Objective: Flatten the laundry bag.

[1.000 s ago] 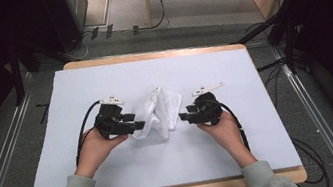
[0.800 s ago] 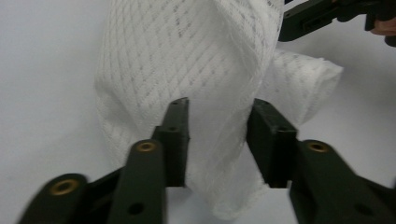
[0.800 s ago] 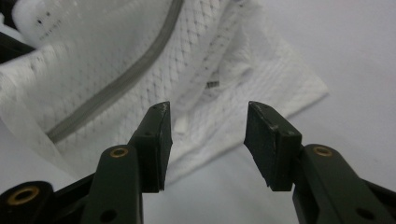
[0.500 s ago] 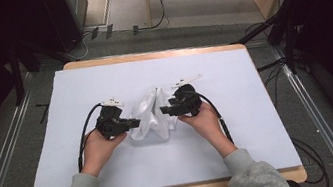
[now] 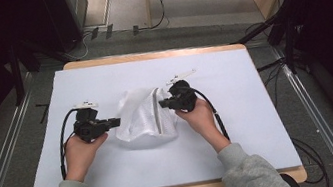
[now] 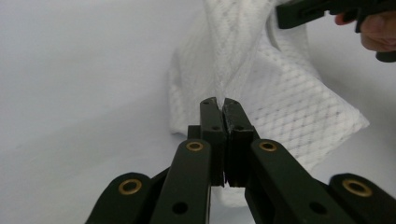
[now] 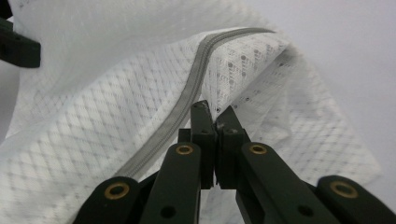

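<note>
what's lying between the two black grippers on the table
In the high view, the white mesh zippered bag spans the stretch between the left gripper and the right gripper, each shut on it.

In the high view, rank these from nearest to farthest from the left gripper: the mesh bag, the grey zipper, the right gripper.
1. mesh bag: pinched at its left edge by the left gripper.
2. grey zipper: runs down the bag's right part.
3. right gripper: just past the zipper, at the bag's right edge.

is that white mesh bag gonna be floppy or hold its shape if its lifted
Probably floppy: the mesh bag lies crumpled and folded between both grippers. Likely light, since its open netting looks thin around the grey zipper. It would probably sag from wherever the left gripper pinches it.
</note>
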